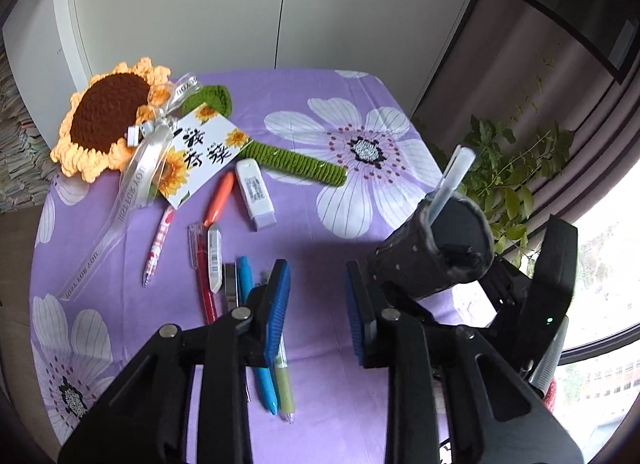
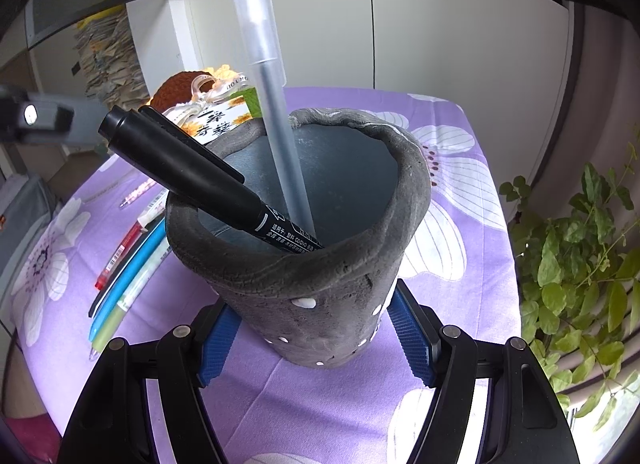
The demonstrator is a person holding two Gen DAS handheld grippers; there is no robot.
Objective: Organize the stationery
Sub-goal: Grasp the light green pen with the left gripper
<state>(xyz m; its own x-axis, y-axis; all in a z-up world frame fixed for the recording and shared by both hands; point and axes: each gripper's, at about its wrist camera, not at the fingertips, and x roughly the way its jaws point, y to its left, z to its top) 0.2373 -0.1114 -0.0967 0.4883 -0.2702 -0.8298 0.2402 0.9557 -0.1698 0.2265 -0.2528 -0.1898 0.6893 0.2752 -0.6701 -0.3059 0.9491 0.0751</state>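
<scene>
The right gripper [image 2: 316, 338] squeezes the tall grey clay cup [image 2: 304, 264], keeping it steady for pens. The left gripper [image 1: 318, 304] has its fingers apart and empty, above the blue plastic pen [image 1: 256, 336] lying at the cup's nine o'clock.
</scene>
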